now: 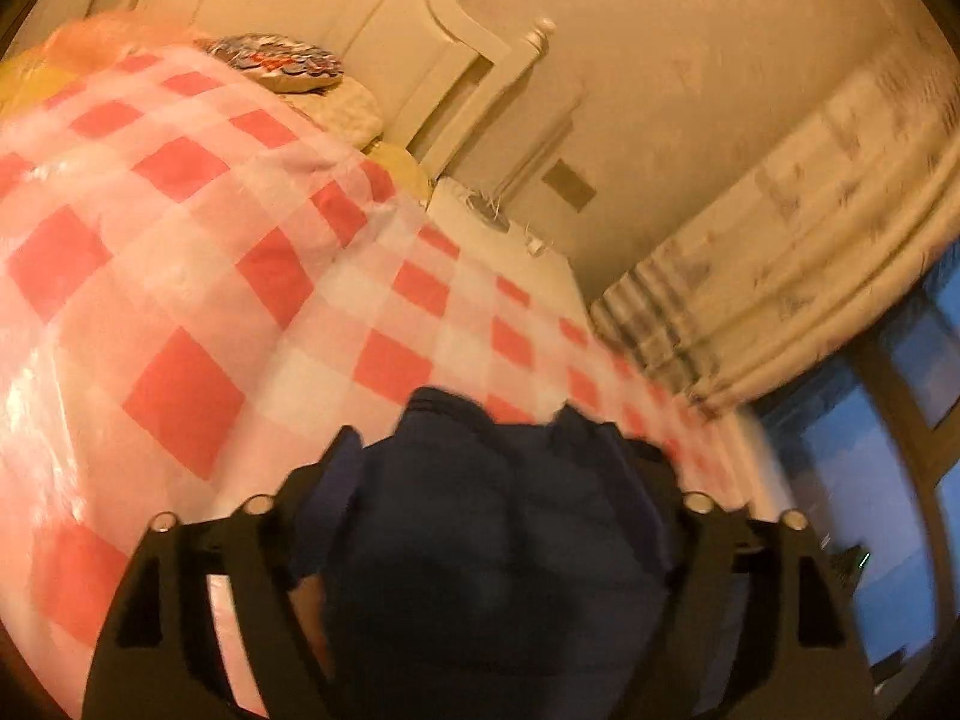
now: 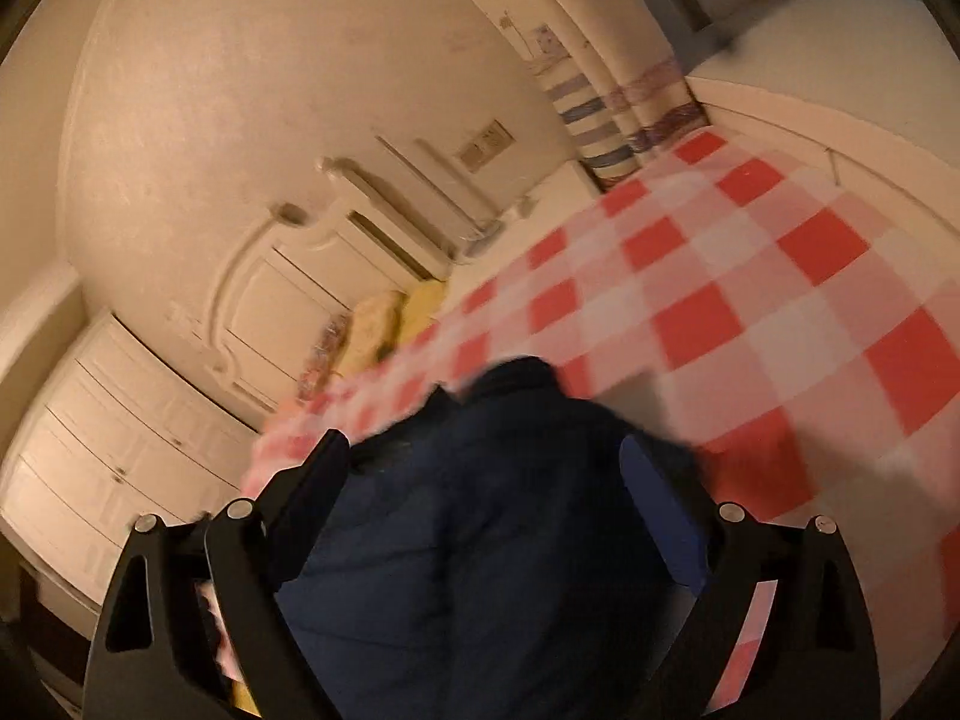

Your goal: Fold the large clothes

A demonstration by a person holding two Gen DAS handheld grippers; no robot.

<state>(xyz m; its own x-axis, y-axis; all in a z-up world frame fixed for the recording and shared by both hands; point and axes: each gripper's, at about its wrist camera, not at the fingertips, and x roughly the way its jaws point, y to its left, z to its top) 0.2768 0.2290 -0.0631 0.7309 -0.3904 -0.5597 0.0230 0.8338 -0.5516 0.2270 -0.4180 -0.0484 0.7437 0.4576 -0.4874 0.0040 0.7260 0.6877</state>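
A dark navy garment [image 1: 480, 540] fills the space between the fingers of my left gripper [image 1: 498, 462], which is shut on a bunched fold of it, above a bed with a red-and-white checked cover [image 1: 198, 276]. In the right wrist view the same navy garment [image 2: 492, 528] is bunched between the fingers of my right gripper [image 2: 486, 450], which is shut on it over the checked cover [image 2: 750, 300]. Both views are tilted and blurred. The rest of the garment is hidden below the frames.
Pillows [image 1: 282, 60] lie at the head of the bed against a cream headboard [image 1: 384, 30]. A bedside table [image 1: 498, 234] stands by the bed. Curtains [image 1: 798, 240] and a window [image 1: 888, 450] are on the right. White wardrobe doors [image 2: 120, 420] stand at the left.
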